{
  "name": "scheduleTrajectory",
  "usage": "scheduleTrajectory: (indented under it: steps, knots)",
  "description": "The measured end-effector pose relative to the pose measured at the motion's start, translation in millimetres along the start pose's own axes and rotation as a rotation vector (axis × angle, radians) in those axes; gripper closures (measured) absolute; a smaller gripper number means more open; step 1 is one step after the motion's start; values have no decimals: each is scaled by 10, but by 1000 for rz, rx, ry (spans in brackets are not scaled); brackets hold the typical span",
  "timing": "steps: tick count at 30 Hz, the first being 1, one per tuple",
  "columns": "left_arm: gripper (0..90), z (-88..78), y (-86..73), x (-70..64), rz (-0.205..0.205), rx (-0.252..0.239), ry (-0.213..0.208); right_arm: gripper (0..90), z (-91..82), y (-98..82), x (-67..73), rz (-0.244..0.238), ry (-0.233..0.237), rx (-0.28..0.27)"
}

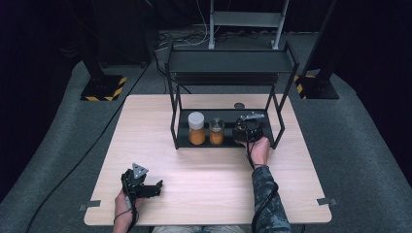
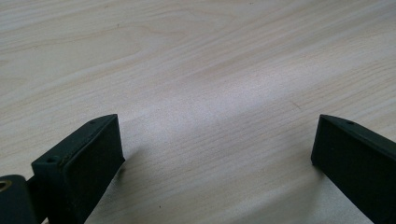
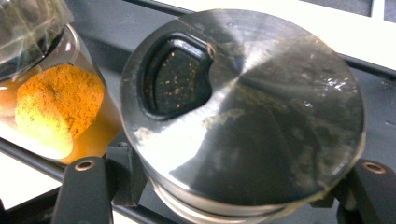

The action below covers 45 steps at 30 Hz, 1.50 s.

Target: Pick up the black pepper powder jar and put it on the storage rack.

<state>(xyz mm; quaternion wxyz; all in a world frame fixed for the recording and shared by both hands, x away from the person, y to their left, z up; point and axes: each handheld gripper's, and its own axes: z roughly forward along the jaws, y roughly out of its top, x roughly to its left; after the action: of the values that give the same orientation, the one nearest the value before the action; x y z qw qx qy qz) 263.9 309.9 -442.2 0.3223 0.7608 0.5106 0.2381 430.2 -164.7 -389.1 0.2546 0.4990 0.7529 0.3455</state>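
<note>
Jar: round steel-lidded spice jar [image 3: 243, 116] sits between right tongs [image 3: 224, 186] on black metal rack's lower shelf [image 1: 228, 141]
Right tongs: clenched on jar
Left tongs [image 2: 215, 158]: released, over pale wooden counter [image 2: 196, 70]

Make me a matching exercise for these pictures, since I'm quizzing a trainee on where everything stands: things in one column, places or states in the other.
Things:
1. left claw
2. right claw
3. white-lidded jar
4. metal-lidded jar

Places or states:
A. leftmost on the rack's lower shelf
B. open above bare table
C. gripped at the shelf's right end
D. shut around a jar

Pairs: 1-B, 2-D, 3-A, 4-C
</note>
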Motion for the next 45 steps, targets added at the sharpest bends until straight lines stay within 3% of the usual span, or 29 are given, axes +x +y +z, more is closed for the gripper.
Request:
scheduleTrajectory:
  steps: [41, 45]
  knots:
    - [16, 1, 1, 2, 1, 0, -1, 295, 6, 53, -43, 28, 15, 24]
    - [16, 1, 2, 4, 1, 1, -2, 244, 10, 83, -87, 37, 32, 42]
